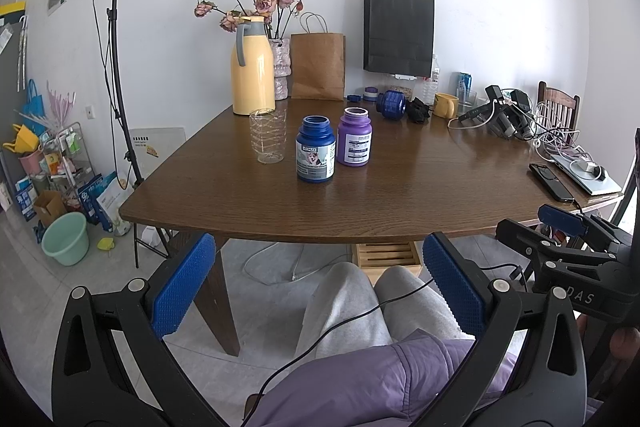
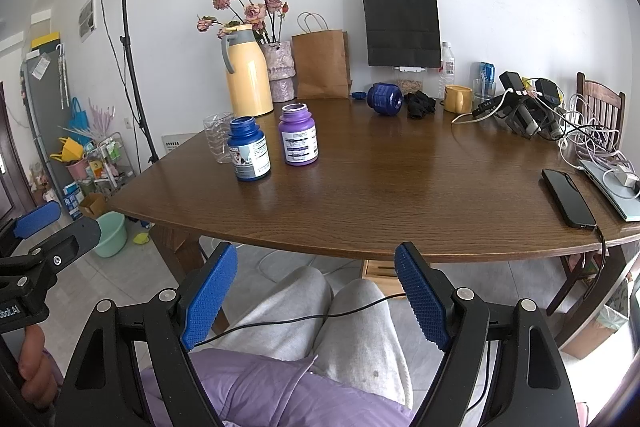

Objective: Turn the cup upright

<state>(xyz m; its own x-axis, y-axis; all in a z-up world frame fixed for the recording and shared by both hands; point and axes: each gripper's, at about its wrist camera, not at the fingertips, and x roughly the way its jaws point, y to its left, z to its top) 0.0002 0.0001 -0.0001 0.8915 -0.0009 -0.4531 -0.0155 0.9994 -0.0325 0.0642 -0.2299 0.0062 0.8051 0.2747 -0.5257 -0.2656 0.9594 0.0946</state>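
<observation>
A clear patterned plastic cup stands upright with its mouth up on the brown wooden table, left of a blue bottle and a purple bottle. In the right wrist view the cup is partly hidden behind the blue bottle, beside the purple bottle. My left gripper is open and empty, held below the table's near edge over the person's lap. My right gripper is open and empty, also below the near edge.
A yellow thermos jug, a flower vase, a brown paper bag and a black bag stand at the back. A blue jar lies on its side. A yellow mug, cables, a phone and a laptop are at the right.
</observation>
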